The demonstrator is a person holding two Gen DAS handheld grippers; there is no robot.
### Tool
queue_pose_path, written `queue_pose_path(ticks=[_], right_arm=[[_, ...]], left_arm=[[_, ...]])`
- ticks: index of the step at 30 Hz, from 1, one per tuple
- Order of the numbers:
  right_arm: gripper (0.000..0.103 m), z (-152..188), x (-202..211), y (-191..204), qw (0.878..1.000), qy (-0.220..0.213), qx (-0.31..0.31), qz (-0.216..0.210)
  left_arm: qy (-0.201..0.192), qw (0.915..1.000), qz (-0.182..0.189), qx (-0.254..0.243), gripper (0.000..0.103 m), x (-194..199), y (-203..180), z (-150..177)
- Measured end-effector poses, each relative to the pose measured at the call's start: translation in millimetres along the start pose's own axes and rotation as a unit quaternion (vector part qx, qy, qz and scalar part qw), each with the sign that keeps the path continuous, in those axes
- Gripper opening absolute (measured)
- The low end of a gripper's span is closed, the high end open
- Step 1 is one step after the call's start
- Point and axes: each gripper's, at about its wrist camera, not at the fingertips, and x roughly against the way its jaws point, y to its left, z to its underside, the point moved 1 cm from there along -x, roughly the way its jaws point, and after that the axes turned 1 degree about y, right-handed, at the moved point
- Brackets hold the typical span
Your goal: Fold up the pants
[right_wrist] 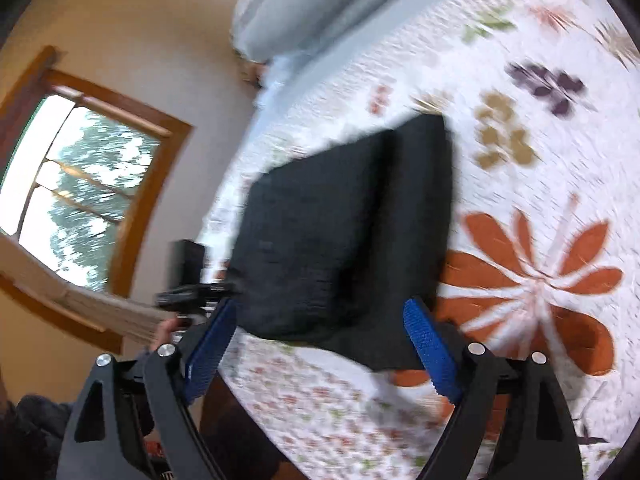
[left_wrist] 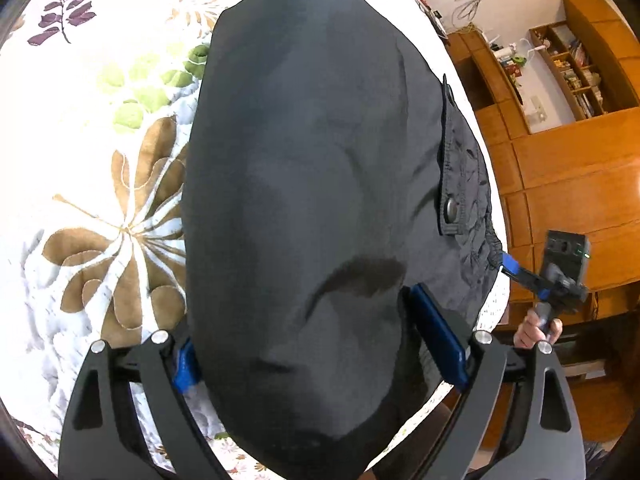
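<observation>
Black pants (left_wrist: 304,168) lie folded into a thick pad on the floral quilt (left_wrist: 100,208), with the gathered waistband and a metal snap (left_wrist: 452,209) at the right edge. My left gripper (left_wrist: 300,320) stands wide open astride the near end of the pants; the cloth bulges between its blue pads (left_wrist: 438,338). My right gripper (left_wrist: 508,264) shows at the waistband corner, held by a hand (left_wrist: 534,330). The blurred right wrist view has the pants (right_wrist: 340,220) ahead of my open right gripper (right_wrist: 320,304), nothing pressed between its pads. My left gripper (right_wrist: 200,290) is at the pants' left edge.
The quilt (right_wrist: 540,240) spreads wide to the right of the pants, and light blue pillows (right_wrist: 304,8) are piled at the far end. Wooden cabinets and shelves (left_wrist: 568,152) stand beyond the bed edge. A window (right_wrist: 80,184) fills the wall on the other side.
</observation>
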Motion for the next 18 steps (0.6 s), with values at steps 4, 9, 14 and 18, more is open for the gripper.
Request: queue_pose_path(ticks=[4,9,14,18], right_arm=[[0.087,-4,-31,3,0.999,0.038,0.000,0.027],[0.072,-8,-50,-19,0.998,0.034,-0.043,0.012],[0.034,-6,-52,-30,0.997,0.037,-0.056,0.040],[0.032,-1,-44,-21,0.998,0.033,-0.029,0.051]], left_arm=[[-0.001,1.0000,-0.004,0.000,0.091,-3,-4,-2],[-0.011,0.9998,-0.017,-0.002,0.091,-6,-11,-1],[-0.025,0.9992,-0.031,-0.004,0.092,-8,-17,0],[-0.031,0.9980,-0.051,-0.020,0.093,-9,-24,1]])
